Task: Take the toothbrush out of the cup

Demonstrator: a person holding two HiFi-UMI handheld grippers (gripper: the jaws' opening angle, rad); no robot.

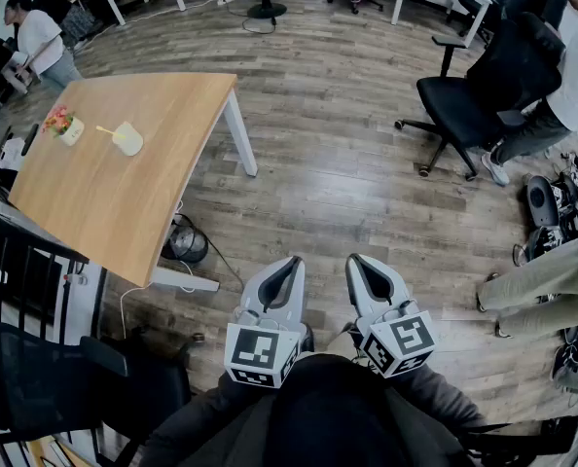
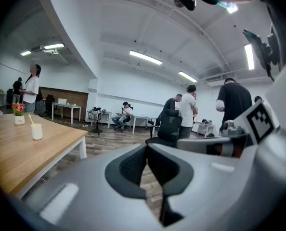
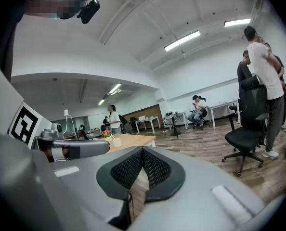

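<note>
A white cup point(image 1: 128, 140) stands on the wooden table point(image 1: 124, 212) at the far left, with a yellow toothbrush point(image 1: 104, 130) leaning out of it to the left. The cup point(image 2: 36, 132) and toothbrush point(image 2: 31, 120) also appear small at the left of the left gripper view, and the cup point(image 3: 116, 142) shows far off in the right gripper view. My left gripper point(image 1: 295, 260) point(image 2: 147, 147) and right gripper point(image 1: 353, 258) point(image 3: 142, 149) hang side by side over the floor, well away from the table. Both are shut with nothing between their jaws.
A small pot of flowers point(image 1: 63, 125) stands beside the cup. A black office chair point(image 1: 459, 110) sits at the right with a person next to it, and more people stand around the room. A round black object with cables point(image 1: 185, 244) lies under the table's near edge.
</note>
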